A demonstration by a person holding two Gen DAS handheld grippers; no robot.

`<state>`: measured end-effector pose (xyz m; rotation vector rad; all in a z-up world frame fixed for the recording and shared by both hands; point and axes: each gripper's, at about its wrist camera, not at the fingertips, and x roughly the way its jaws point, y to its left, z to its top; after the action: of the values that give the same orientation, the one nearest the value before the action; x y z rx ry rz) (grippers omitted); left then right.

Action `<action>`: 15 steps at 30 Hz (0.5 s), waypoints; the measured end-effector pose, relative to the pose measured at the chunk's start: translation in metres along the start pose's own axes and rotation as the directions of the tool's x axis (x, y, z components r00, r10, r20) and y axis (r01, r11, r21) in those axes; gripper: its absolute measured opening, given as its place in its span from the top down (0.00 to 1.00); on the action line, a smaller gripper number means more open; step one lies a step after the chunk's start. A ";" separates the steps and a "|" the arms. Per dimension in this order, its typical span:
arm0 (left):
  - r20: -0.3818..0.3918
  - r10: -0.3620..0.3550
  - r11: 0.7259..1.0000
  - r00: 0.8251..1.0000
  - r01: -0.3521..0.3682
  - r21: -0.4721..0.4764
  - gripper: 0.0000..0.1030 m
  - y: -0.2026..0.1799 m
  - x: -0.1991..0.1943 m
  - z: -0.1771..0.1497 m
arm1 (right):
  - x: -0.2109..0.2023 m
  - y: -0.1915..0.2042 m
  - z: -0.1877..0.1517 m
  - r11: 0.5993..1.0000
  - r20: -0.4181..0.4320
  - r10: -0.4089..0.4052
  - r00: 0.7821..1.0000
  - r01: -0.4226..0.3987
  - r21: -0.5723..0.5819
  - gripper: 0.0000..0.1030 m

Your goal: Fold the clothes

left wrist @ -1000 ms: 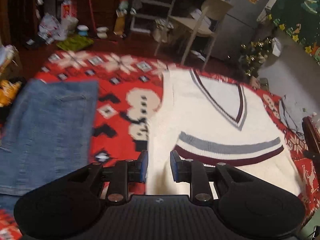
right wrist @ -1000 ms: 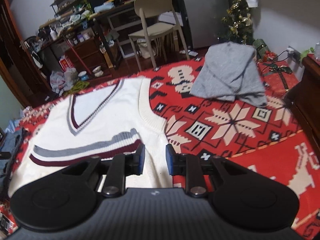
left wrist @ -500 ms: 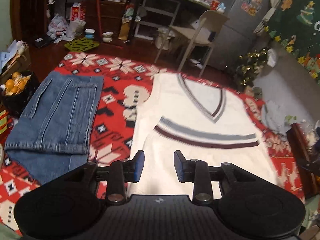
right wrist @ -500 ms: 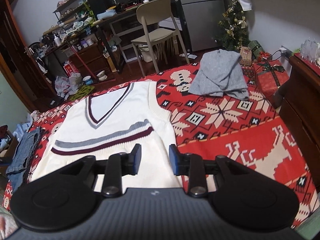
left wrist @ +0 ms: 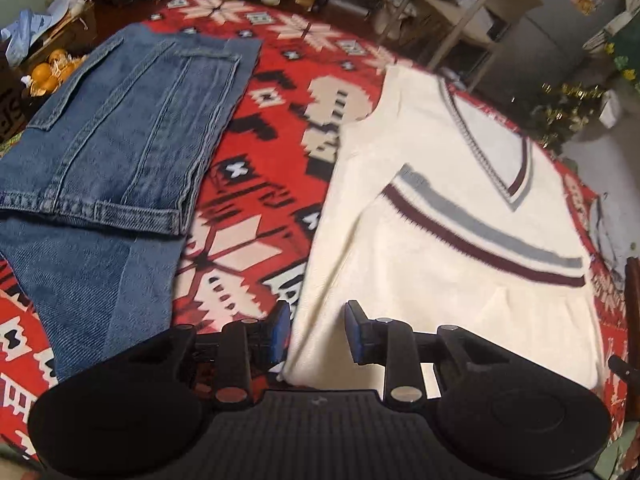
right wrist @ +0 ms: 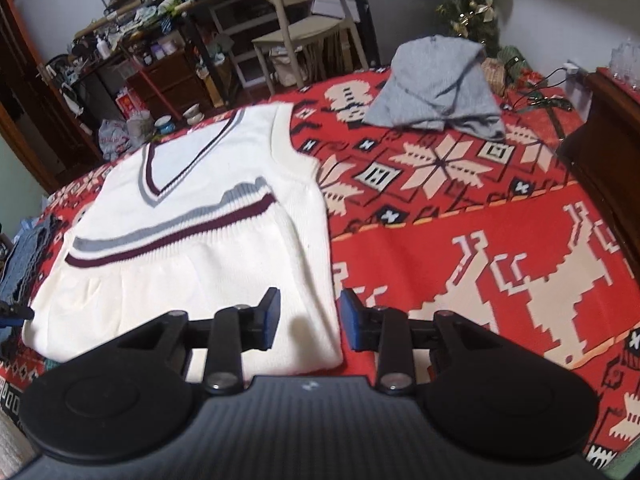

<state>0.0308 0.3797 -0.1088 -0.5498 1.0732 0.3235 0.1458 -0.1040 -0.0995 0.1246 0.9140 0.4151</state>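
Two tools are in view, one per wrist camera, and three garments lie on the red patterned blanket (right wrist: 460, 248): one cream vest, one pair of jeans, one grey top.

The left tool (left wrist: 317, 330) stands partly open, its blue-padded fingers (left wrist: 280, 330) apart with nothing clamped between them. It hangs over the near left corner of the cream V-neck vest (left wrist: 448, 248); the vest's left edge runs up through the gap between the fingers, but whether either pad touches the knit cannot be told. The left finger sits over the blanket, the right one over the vest.

The right tool (right wrist: 307, 318) is likewise released, fingers parted and holding nothing. It hangs over the vest's near right corner (right wrist: 320, 344), the vest's right edge passing through its gap; the left finger is over the knit, the right over the red blanket.

The vest lies flat, front up, neckline away from both tools, with one grey and one maroon stripe across its chest and its lower part folded up under them.

Left of the vest, apart from it, lie the folded jeans (left wrist: 116, 152). Beyond the vest to the right, well apart, sits the crumpled grey top (right wrist: 436, 88). One pale chair (right wrist: 304, 28) stands past the blanket.
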 end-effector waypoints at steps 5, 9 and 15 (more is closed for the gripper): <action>-0.037 0.048 0.998 0.998 -0.047 0.040 0.78 -0.006 0.003 -0.004 | -0.002 0.003 0.001 1.000 0.006 0.015 1.000 -0.015 -0.004 0.65; -0.014 0.036 0.998 0.999 -0.035 0.054 0.81 -0.007 -0.006 -0.008 | -0.002 -0.004 0.001 0.999 -0.005 -0.009 1.000 0.009 0.031 0.65; -0.064 0.042 0.998 0.997 -0.039 0.042 0.81 -0.005 0.003 -0.007 | 0.014 -0.012 -0.004 0.998 -0.075 -0.027 0.997 0.031 0.058 0.65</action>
<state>0.0292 0.3712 -0.1127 -0.5055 1.1525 0.3201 0.1539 -0.1093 -0.1154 0.1502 1.0008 0.3681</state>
